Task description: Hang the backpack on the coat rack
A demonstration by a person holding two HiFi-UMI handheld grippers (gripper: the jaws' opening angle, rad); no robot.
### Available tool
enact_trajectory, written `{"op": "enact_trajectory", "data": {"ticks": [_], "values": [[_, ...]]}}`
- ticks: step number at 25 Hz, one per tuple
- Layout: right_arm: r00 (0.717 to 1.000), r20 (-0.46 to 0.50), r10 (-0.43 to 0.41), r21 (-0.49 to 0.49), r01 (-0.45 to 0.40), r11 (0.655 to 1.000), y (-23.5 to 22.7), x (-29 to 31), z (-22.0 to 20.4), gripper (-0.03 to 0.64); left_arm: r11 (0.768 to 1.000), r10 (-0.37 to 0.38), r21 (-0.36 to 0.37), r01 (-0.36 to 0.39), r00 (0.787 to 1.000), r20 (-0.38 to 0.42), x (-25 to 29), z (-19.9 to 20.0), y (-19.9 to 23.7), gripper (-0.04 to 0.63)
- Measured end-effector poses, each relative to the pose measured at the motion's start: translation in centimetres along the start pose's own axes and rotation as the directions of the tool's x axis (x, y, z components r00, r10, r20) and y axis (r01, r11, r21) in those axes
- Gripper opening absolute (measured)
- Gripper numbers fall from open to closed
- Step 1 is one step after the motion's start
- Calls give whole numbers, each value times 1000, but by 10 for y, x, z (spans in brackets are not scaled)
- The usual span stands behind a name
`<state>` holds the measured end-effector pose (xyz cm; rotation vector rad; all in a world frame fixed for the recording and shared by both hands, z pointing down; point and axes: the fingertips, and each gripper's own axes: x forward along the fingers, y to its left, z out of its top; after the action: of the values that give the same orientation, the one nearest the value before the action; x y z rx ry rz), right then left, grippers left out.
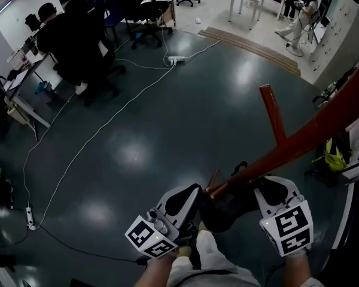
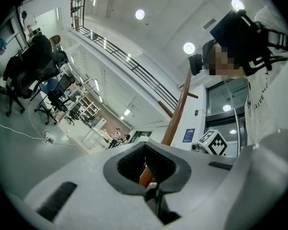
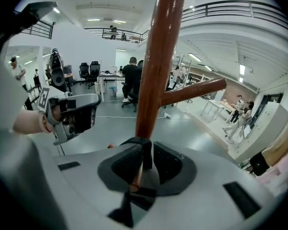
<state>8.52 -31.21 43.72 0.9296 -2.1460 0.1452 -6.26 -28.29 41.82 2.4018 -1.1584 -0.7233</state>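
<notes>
In the head view, the dark backpack sits low against the red-brown wooden coat rack, between both tools. In the left gripper view, the left hand-held gripper is pressed together; nothing shows clearly inside. In the right gripper view, the right hand-held gripper pinches the black strap beside the pole. The strap should probably rise above the slanted peg and then settle over it before it is released.

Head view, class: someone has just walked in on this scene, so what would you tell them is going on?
A person with a gripper in each hand is bringing a dark backpack up to a reddish-brown wooden coat rack. The right gripper has its fingers shut on the backpack's black strap, close against the pole. The left gripper is shut too, beside the bag; whether it pinches anything is unclear. The backpack does not yet hang from a peg.
</notes>
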Motion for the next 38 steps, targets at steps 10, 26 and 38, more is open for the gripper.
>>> {"op": "enact_trajectory", "data": {"ticks": [10, 26, 38], "values": [[994, 58, 92, -60, -88, 994, 5, -19, 25, 72, 1000, 11, -6, -11, 1000, -7, 3, -1, 3, 9], [968, 250, 21, 38, -32, 999, 18, -47, 24, 53, 999, -51, -15, 50, 998, -26, 5, -9, -31, 9], [902, 417, -113, 167, 47, 985, 38, -94, 0, 14, 992, -128, -30, 126, 989, -70, -9, -25, -76, 9]]}}
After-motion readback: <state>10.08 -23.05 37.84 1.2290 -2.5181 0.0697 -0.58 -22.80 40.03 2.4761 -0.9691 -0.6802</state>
